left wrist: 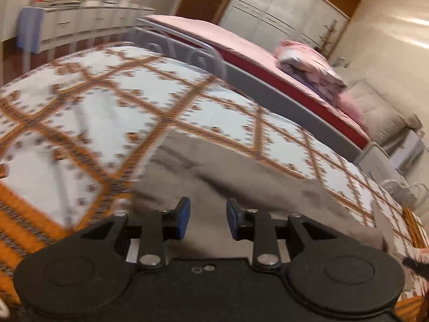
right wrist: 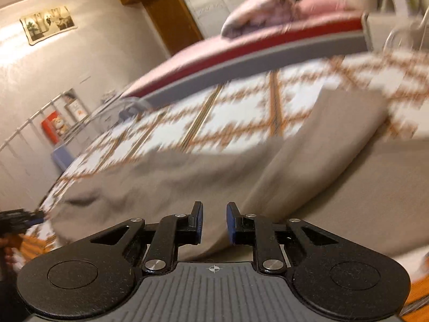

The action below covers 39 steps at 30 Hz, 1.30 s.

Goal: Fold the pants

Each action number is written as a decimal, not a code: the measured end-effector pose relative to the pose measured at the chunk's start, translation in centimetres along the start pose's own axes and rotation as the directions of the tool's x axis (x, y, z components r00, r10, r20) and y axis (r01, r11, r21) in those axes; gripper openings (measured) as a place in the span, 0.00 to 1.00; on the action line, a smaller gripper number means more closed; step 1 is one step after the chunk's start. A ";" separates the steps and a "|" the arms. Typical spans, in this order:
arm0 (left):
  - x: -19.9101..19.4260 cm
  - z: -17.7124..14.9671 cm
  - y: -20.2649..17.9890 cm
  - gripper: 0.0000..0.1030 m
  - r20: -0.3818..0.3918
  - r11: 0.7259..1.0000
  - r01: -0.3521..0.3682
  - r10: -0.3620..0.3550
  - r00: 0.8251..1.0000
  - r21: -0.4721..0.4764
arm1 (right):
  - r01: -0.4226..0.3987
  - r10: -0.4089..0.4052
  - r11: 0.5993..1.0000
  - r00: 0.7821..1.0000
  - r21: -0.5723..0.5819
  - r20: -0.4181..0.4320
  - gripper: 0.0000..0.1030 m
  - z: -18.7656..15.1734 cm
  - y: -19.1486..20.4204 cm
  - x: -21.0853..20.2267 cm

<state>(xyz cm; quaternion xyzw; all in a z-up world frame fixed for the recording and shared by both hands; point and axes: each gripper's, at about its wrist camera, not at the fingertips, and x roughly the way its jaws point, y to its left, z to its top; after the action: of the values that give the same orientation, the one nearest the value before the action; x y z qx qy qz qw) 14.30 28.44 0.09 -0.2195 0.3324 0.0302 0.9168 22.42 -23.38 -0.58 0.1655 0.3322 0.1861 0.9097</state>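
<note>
I am working over a bed whose patterned cover [left wrist: 112, 112], white with orange diamonds, is spreading across most of both views; a second bed with pink bedding [left wrist: 268, 61] is standing beyond it. The beige pants [right wrist: 241, 166] are lying flat on the cover, filling the ground ahead of and under both my tools. My left gripper [left wrist: 208, 218] is hovering above the cloth with its blue-padded fingers [left wrist: 185, 218] standing slightly apart, nothing between them, the pants stretching away beneath and ahead. My right gripper [right wrist: 214, 222] is likewise holding a narrow gap, gripping nothing, with the pants' fold running off just past its tips.
</note>
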 end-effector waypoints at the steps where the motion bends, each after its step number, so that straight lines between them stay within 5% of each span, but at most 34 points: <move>1: 1.0 0.0 -1.1 0.25 -0.014 1.000 0.005 -0.005 1.000 0.009 | 0.015 -0.015 1.000 1.000 -0.005 0.008 0.19 0.9 -0.5 0.2; 7: 7.2 -1.5 -4.0 0.27 -0.156 0.987 -0.124 0.139 0.978 0.102 | 0.160 -0.164 0.985 0.985 -0.062 -0.056 0.19 3.9 -1.5 5.9; 12: 7.5 -3.0 -4.6 0.36 -0.161 0.959 -0.134 0.178 0.971 0.250 | 0.256 -0.273 0.953 0.957 -0.161 -0.093 0.19 3.9 -2.2 8.6; 14: 7.5 -3.1 -4.8 0.41 -0.162 0.956 -0.129 0.176 0.971 0.264 | 0.255 -0.278 0.948 0.955 -0.189 -0.104 0.17 3.4 -2.5 8.3; 16: 7.5 -3.0 -5.1 0.43 -0.163 0.953 -0.126 0.176 0.971 0.276 | 0.277 -0.305 0.936 0.946 -0.216 -0.106 0.04 2.6 -2.8 7.2; 23: 6.7 -2.5 -4.4 0.43 -0.152 0.972 -0.111 0.144 0.978 0.205 | 0.313 -0.325 0.945 0.936 -0.098 -0.137 0.04 -0.9 -4.8 0.2; 25: 6.5 -2.2 -4.1 0.43 -0.136 0.974 -0.126 0.153 0.979 0.188 | 0.320 -0.326 0.944 0.942 -0.081 -0.074 0.10 -0.2 -4.7 -1.0; 27: 6.7 -2.2 -3.9 0.43 -0.143 0.977 -0.120 0.146 0.979 0.177 | 0.328 -0.334 0.938 0.942 -0.113 -0.035 0.34 0.8 -4.4 -0.6; 29: 6.8 -2.3 -4.0 0.44 -0.145 0.974 -0.121 0.150 0.978 0.191 | 0.331 -0.337 0.932 0.941 -0.150 -0.018 0.41 2.0 -4.2 0.7; 32: 6.9 -2.4 -4.0 0.45 -0.150 0.973 -0.115 0.146 0.978 0.200 | 0.340 -0.360 0.915 0.931 -0.219 -0.058 0.42 3.5 -4.5 4.0; 34: 6.9 -2.4 -3.7 0.45 -0.153 0.977 -0.105 0.135 0.979 0.188 | 0.382 -0.413 0.894 0.905 -0.236 -0.101 0.41 3.8 -5.6 5.6; 35: 6.9 -2.4 -3.5 0.45 -0.153 0.978 -0.100 0.128 0.980 0.181 | 0.395 -0.429 0.887 0.897 -0.237 -0.109 0.35 3.7 -6.3 5.6; 36: 6.9 -2.4 -3.4 0.45 -0.152 0.980 -0.095 0.123 0.981 0.175 | 0.397 -0.428 0.890 0.897 -0.226 -0.109 0.08 3.5 -7.0 5.2; 39: 6.9 -2.4 -3.1 0.45 -0.151 0.983 -0.086 0.110 0.982 0.161 | 0.419 -0.436 0.896 0.893 -0.148 -0.110 0.04 2.2 -8.1 1.7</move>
<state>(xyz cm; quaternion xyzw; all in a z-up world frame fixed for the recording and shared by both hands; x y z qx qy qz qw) 18.88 23.99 -4.67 -0.1334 0.4165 0.0321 0.8987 26.89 -30.10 -3.33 0.0197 0.4119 0.0122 0.9109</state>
